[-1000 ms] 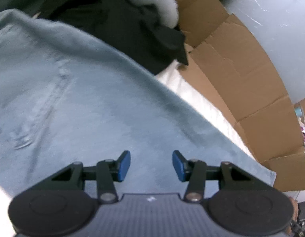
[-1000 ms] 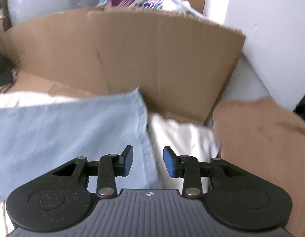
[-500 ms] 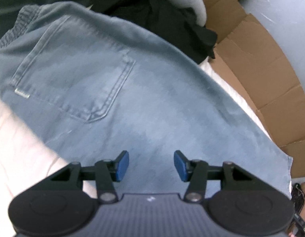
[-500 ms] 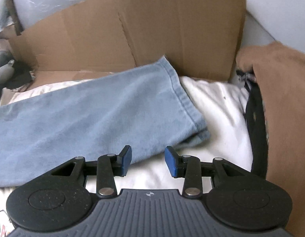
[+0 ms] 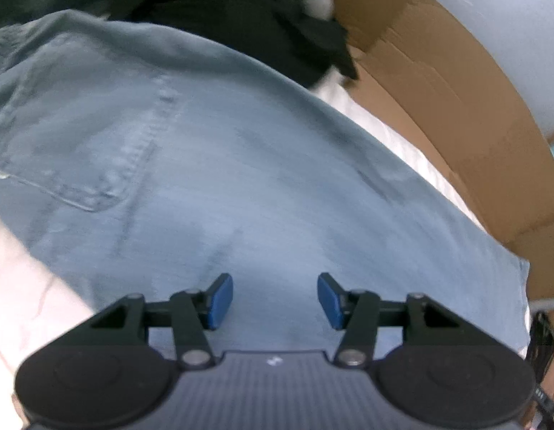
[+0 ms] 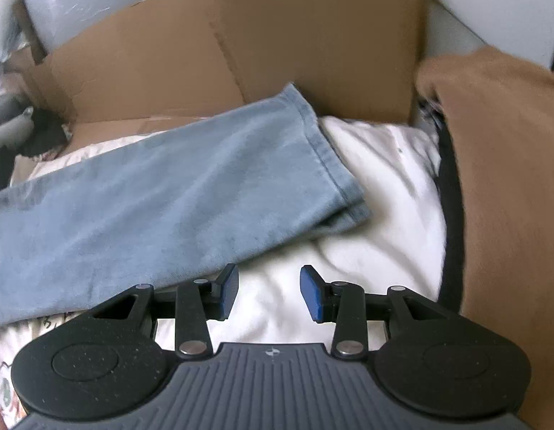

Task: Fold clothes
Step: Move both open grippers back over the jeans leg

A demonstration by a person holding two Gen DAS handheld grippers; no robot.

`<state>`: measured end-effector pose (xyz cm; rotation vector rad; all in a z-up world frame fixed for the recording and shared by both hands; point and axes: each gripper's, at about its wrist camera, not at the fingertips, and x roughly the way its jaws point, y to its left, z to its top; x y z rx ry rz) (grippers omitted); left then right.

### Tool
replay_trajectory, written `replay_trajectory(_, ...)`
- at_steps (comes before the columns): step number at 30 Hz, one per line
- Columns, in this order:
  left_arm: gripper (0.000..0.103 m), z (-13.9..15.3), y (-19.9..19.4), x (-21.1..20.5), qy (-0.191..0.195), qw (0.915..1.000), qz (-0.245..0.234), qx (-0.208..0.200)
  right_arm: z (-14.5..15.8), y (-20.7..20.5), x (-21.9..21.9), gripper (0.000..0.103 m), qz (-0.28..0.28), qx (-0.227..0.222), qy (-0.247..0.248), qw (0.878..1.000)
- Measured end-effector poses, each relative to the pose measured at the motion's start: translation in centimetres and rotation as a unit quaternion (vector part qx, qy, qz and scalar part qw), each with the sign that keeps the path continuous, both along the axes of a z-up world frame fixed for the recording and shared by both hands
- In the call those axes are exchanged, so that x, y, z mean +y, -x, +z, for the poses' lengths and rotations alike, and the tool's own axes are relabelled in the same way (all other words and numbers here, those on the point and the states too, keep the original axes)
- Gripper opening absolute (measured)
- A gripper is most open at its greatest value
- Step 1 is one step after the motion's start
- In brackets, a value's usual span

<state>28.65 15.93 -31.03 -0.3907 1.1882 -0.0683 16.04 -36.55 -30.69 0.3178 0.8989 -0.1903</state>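
1. Where the left gripper [image 5: 275, 301] points steeply down, a pair of light blue jeans [image 5: 241, 179] is seen spread flat directly ahead of its fingers and filling most of that view.
2. Its jaws are held apart with nothing between the blue pads [image 5: 219, 301]; only denim is seen past the gap, and no cloth is pinched.
3. A back pocket [image 5: 79, 136] is seen ahead and to the left of this gripper, so the waist end lies that way, and the leg runs off to the lower right.
4. A black garment [image 5: 259, 25] is heaped beyond the jeans, with brown cardboard [image 5: 438, 89] to the right of it.
5. Ahead and to the left of the right gripper [image 6: 269, 292], the leg [image 6: 151, 193] is laid with its long axis running from the left edge up toward the right.
6. The hem [image 6: 334, 165] is pointed toward a cardboard wall [image 6: 241, 36] and lies ahead of the fingers, slightly right of centre.
7. The right jaws are likewise held apart and empty, over white bedding [image 6: 377, 222] just beside the near edge of the leg.
8. A brown cloth [image 6: 510, 179] is seen to the right of this gripper.
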Motion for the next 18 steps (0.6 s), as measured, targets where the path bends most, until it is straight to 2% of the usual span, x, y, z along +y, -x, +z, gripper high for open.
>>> replay_trajectory(8, 0.055, 0.4, -0.4, -6.8, 0.003, 0.9967, -0.081, -0.009, -0.3, 1.4, -1.6, 0.045, -0.021, -0.008, -0.050, 0.998)
replay_trajectory(12, 0.055, 0.7, -0.7, -11.0, 0.022, 0.9894, -0.142, -0.024, -0.4, 0.9, -1.4, 0.045, -0.024, -0.016, -0.066, 0.997)
replay_trajectory(15, 0.056, 1.0, -0.8, -14.1, 0.020, 0.9830, -0.179, -0.037, -0.4, 0.5, -1.3, 0.045, -0.025, -0.024, -0.086, 0.996)
replay_trajectory(18, 0.056, 0.8, -0.9, -16.5, 0.022, 0.9760, -0.215, -0.028, -0.8, 0.1, -1.2, 0.045, -0.027, -0.024, -0.102, 0.994)
